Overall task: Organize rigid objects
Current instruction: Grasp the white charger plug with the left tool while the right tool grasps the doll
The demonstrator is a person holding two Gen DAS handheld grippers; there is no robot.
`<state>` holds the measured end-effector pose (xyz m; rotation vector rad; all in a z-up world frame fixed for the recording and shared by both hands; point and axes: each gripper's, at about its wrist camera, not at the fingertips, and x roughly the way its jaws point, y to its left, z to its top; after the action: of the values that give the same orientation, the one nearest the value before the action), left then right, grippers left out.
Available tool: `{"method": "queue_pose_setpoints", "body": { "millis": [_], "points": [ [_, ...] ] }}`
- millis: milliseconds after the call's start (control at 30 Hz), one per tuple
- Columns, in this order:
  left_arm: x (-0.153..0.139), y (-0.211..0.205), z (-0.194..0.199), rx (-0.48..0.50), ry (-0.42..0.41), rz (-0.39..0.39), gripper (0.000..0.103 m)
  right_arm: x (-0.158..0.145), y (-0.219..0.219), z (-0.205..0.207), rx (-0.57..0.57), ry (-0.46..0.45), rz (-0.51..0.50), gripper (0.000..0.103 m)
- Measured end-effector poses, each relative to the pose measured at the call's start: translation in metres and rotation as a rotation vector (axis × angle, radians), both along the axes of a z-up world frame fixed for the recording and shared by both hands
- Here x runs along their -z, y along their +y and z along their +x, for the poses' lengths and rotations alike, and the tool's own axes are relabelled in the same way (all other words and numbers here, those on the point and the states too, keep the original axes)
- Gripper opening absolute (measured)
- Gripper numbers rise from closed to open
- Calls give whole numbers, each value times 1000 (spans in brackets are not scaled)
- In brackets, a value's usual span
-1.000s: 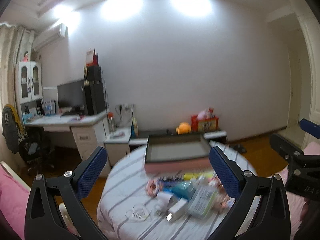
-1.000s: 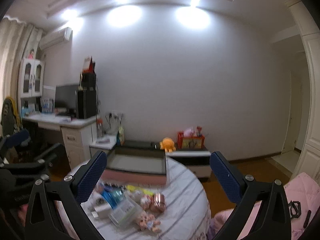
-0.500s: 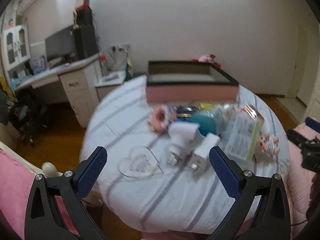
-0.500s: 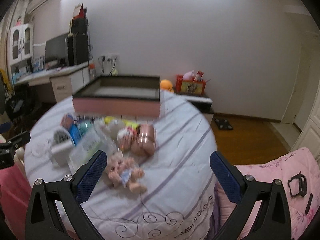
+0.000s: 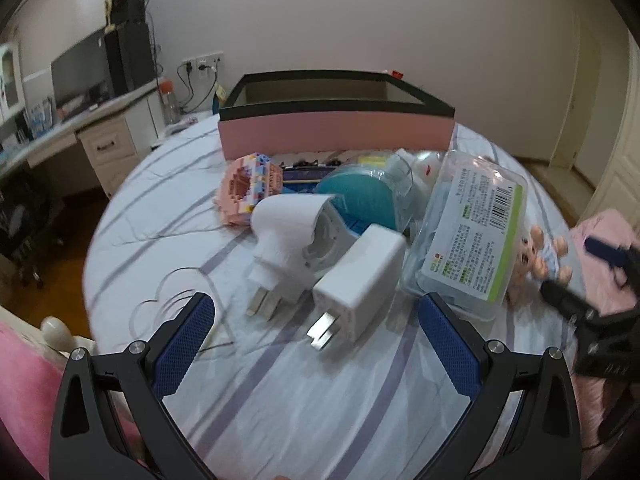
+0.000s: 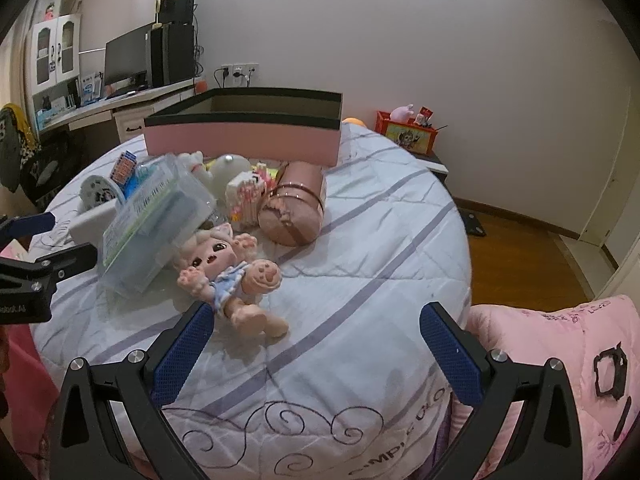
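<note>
A round table [image 5: 280,400] with a striped white cloth carries a heap of small things, and behind the heap stands a pink box [image 5: 336,136] with a black rim, its top open.

The left gripper [image 5: 316,344] hovers low over the near edge, jaws spread wide and holding nothing. Just ahead of it lie two white plugs: a square charger [image 5: 360,280] with its prongs toward the camera, and touching its left side a rounder adapter [image 5: 288,232]. Behind them sit a teal round container [image 5: 360,200] and a pink block toy [image 5: 248,188]; to the right a clear plastic case [image 5: 468,236] with a green-edged label leans on the pile. A transparent heart-shaped piece [image 5: 180,300] lies flat beside the left finger. At the right edge of this view the other gripper shows, blurred, near a small doll [image 5: 536,256].

The right gripper [image 6: 316,344] is also wide open and empty, over the cloth. The doll [image 6: 228,268] in a blue dress lies on its back just ahead of its left finger, its head touching the clear case [image 6: 156,220]. Beyond it a pink cylinder [image 6: 296,208] lies on its side, next to a small box of pink sticks [image 6: 248,196].

Only the right view shows the cylinder and the sticks, plus a red box of toys [image 6: 408,136] by the far wall and a pink quilt [image 6: 560,360] at lower right. Only the left view shows the plugs' prongs and the heart piece. Both show the desk [image 6: 120,108] with a monitor at left.
</note>
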<state>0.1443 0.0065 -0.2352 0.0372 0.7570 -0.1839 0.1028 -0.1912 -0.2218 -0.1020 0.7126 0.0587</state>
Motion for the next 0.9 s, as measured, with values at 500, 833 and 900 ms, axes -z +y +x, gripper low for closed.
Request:
{"method": "queue_pose_setpoints", "body": {
  "millis": [500, 833, 900],
  "points": [
    [10, -19, 12, 57, 66, -10, 34, 11, -3, 18, -61, 19, 51, 103],
    [6, -13, 11, 87, 65, -27, 23, 5, 12, 27, -174, 27, -3, 91],
    [5, -9, 7, 83, 59, -30, 23, 3, 14, 24, -223, 38, 11, 91]
  ]
}}
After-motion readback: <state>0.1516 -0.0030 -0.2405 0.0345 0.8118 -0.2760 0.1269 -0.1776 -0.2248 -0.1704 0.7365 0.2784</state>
